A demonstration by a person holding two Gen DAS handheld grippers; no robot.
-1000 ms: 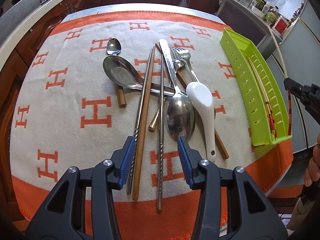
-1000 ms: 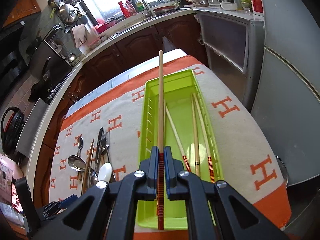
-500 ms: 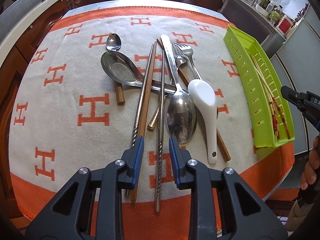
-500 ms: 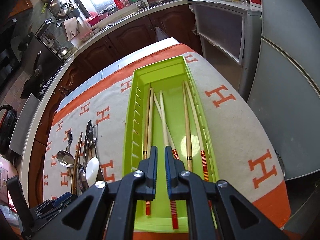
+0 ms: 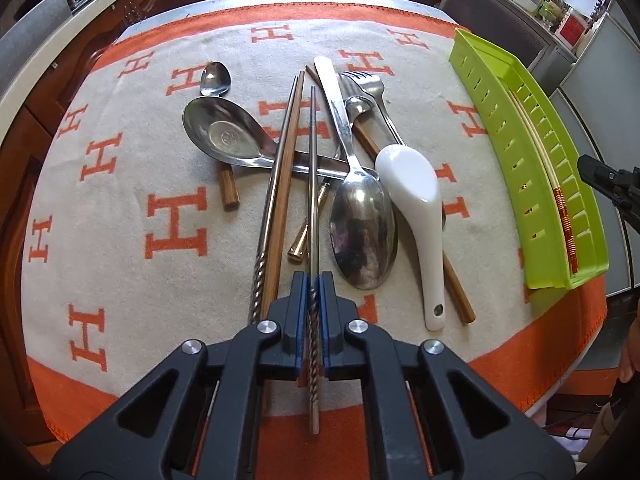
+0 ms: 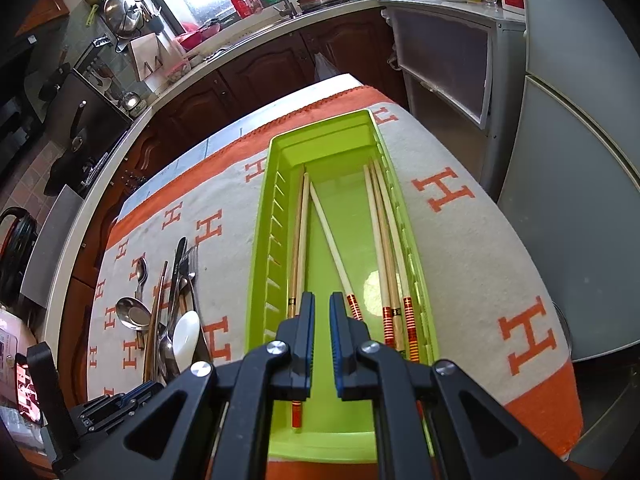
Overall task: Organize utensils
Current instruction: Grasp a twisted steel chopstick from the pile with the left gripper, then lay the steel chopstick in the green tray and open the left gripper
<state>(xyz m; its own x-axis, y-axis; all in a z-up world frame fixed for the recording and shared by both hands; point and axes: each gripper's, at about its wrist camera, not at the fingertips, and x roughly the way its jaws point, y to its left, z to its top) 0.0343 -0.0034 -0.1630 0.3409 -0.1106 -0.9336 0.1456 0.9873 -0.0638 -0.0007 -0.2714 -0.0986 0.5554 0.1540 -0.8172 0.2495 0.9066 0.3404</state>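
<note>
Kitchen cabinets ring a tabletop [image 5: 132, 184] draped in an orange-lettered cloth. Left of the green tray [image 5: 500, 132], a metal chopstick [image 5: 313, 152] lying in the utensil pile [image 5: 320, 168] is pinched at its twisted end by the left claw [image 5: 313, 294]. It is judged stiff, light and slippery, best held on that ridged section. Above the tray, the right claw [image 6: 322, 320] is held narrowly parted and empty. Only the right view shows the wooden chopsticks [image 6: 384, 248] lying inside the tray; only the left shows the grip.
</note>
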